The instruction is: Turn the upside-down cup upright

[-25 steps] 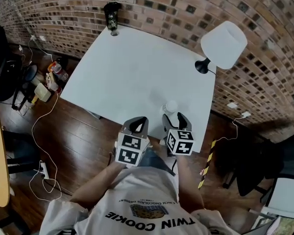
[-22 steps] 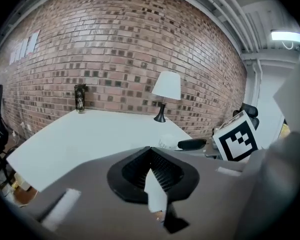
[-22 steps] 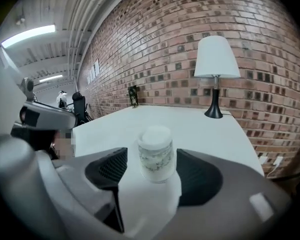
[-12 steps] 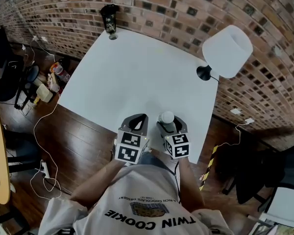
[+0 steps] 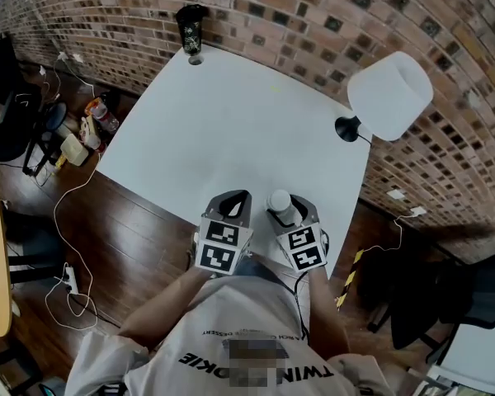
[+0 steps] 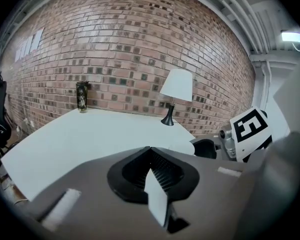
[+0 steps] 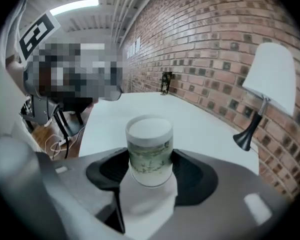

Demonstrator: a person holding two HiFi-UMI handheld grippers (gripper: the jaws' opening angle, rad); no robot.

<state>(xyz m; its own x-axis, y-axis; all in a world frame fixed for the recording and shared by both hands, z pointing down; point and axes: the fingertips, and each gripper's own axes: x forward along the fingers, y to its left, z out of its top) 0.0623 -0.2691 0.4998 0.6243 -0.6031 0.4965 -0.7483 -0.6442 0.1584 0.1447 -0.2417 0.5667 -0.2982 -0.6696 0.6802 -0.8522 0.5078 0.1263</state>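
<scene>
A small white cup (image 5: 279, 202) with a green pattern stands upright between the jaws of my right gripper (image 5: 285, 209), near the front edge of the white table (image 5: 231, 114). In the right gripper view the cup (image 7: 150, 149) fills the gap of the right gripper (image 7: 150, 171). The jaws are closing, and the pads lie against the cup's sides. Its round white end faces up; I cannot tell whether that is the mouth or the base. My left gripper (image 5: 233, 205) hangs beside it on the left. The left gripper (image 6: 151, 171) is shut and holds nothing.
A white-shaded lamp (image 5: 392, 95) on a black stand is at the table's right edge. A dark tumbler (image 5: 190, 27) stands at the far corner by the brick wall. Cables and bags lie on the floor at left, and a black chair (image 5: 445, 295) is at right.
The right gripper has rolled with the cup between its jaws, and the cup now sits closer to the table's front edge. The left gripper has shifted a little sideways.
</scene>
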